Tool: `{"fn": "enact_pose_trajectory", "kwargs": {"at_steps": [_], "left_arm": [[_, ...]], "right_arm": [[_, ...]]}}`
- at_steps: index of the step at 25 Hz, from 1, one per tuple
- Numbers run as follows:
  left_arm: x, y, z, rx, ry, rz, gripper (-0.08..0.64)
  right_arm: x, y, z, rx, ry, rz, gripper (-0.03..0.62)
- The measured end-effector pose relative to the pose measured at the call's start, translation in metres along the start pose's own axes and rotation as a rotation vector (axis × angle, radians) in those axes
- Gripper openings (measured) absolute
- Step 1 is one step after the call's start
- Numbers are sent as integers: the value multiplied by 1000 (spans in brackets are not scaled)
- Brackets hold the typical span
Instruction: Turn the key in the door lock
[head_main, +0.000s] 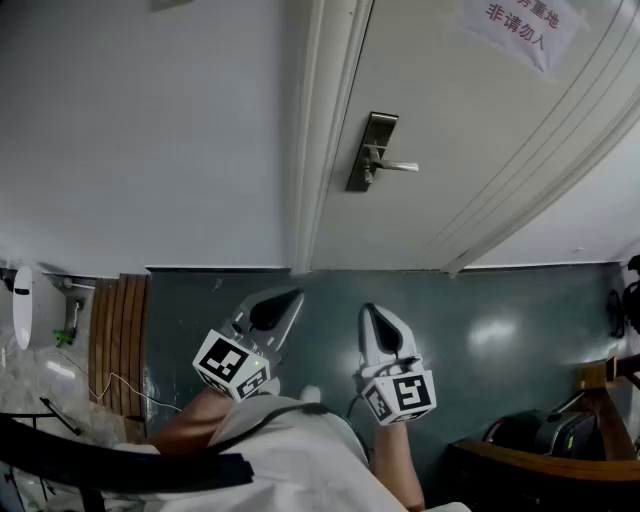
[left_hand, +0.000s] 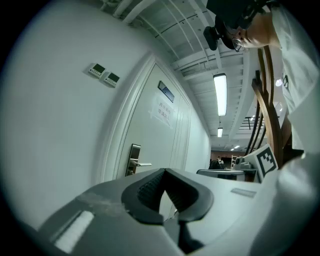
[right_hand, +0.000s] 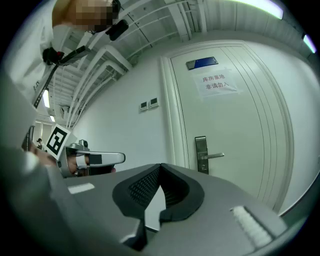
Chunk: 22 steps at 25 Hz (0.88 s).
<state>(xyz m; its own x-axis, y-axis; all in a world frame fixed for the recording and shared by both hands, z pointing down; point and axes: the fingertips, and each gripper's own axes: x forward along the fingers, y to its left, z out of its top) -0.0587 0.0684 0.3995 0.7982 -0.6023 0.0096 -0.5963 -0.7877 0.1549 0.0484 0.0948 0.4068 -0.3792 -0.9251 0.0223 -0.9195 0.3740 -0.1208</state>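
A person stands before one white panelled door (head_main: 440, 120), holding the left hand-held gripper (head_main: 290, 298) and the right hand-held gripper (head_main: 372, 314) side by side and level. There are two grippers in all, each bearing one marker cube, and both are well short of the door. Each is clenched, its dark ribbed pads meeting at the tips with nothing between them.

The door carries one metal lock plate (head_main: 372, 140) near its left edge, with one lever handle (head_main: 398, 166) jutting to the right. Whether a key sits in the lock is too small to tell. One paper notice (head_main: 515, 28) with printed characters is fixed high on the door, and one blue sign (right_hand: 202, 63) sits above it.

Two small wall control panels (right_hand: 153, 102) are mounted side by side on the white wall (head_main: 140, 130) left of the door frame. The floor (head_main: 500, 320) is a glossy dark grey-green, with one strip of wooden slats (head_main: 122, 330) at its left edge. Two long ceiling lights (left_hand: 220, 95) glow down the corridor beyond.
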Motion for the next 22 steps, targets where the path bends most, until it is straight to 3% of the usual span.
{"fn": "enact_pose_trajectory", "kwargs": {"at_steps": [8,22], "left_arm": [[1,-14,-9,-14,13,7,3],[14,-45,-26,-7,46,52,3]], "right_arm": [[-16,-3,-8,-26,21,0,8],[-44,-38,-20,46,18,15,8]]}}
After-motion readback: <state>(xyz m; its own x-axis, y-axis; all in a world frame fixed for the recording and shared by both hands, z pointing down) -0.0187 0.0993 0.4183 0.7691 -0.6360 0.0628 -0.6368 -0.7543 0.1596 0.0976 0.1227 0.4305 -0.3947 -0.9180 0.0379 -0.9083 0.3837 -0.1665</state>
